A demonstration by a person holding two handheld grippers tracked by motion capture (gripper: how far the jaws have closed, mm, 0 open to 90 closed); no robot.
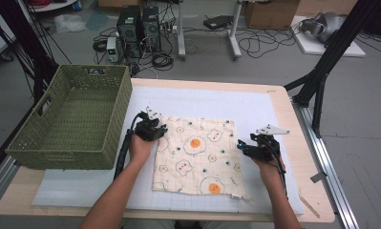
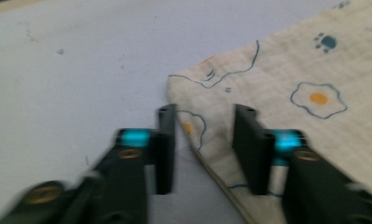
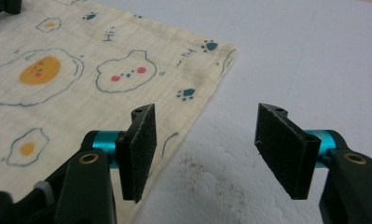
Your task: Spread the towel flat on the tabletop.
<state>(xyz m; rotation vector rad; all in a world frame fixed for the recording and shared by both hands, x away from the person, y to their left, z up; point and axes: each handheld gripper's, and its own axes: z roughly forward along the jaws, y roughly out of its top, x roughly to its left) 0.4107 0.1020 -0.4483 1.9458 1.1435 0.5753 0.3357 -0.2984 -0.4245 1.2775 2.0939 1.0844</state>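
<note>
A cream cloth (image 1: 195,155) printed with fried eggs and bear faces lies flat on the white mat (image 1: 202,102). My left gripper (image 1: 162,130) sits at the cloth's left edge, near its far corner. In the left gripper view the jaws (image 2: 204,112) stand open, with the cloth's edge (image 2: 291,84) lying under the gap and no pad pressing it. My right gripper (image 1: 240,145) hovers at the cloth's right edge. In the right gripper view it (image 3: 207,112) is open over bare mat, and the cloth (image 3: 81,70) lies just left of its left finger.
A green woven basket (image 1: 59,152) stands at the table's left, close to my left hand. The wooden table edge (image 1: 302,143) runs just right of my right gripper. Computers, cables and black stands lie on the floor beyond the table.
</note>
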